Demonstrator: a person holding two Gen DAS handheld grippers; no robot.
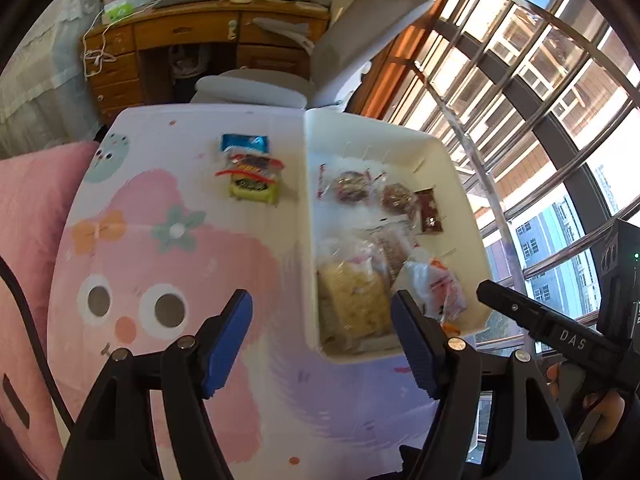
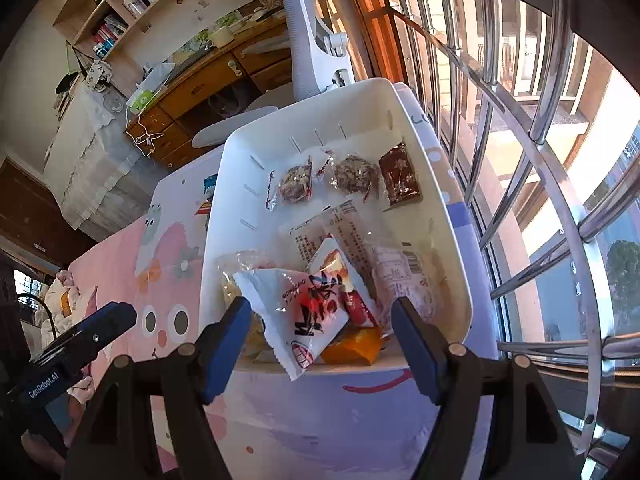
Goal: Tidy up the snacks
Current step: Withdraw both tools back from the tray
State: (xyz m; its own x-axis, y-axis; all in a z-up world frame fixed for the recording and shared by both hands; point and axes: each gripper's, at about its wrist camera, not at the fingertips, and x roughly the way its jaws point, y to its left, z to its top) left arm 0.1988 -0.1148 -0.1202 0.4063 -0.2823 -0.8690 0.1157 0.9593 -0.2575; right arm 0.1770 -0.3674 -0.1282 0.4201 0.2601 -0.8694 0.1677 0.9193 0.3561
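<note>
A white bin [image 1: 400,136] [image 2: 304,120] on the cartoon-print table [image 1: 160,240] holds several wrapped snacks: two clear nut-cake packets [image 2: 296,184], a dark red bar [image 2: 400,174], a yellow cake pack [image 1: 352,304] and a white packet with red print [image 2: 312,308]. Three snack packs lie stacked on the table left of the bin: blue [image 1: 245,145], red-striped [image 1: 252,168], green [image 1: 253,191]. My left gripper [image 1: 322,344] is open and empty above the table at the bin's near left corner. My right gripper [image 2: 320,344] is open and empty over the bin's near rim.
A grey office chair [image 1: 340,60] stands behind the table. A wooden desk [image 1: 180,40] with clutter is beyond it. A metal window grille [image 2: 520,120] runs along the right. A pink cushion [image 1: 28,220] lies left of the table.
</note>
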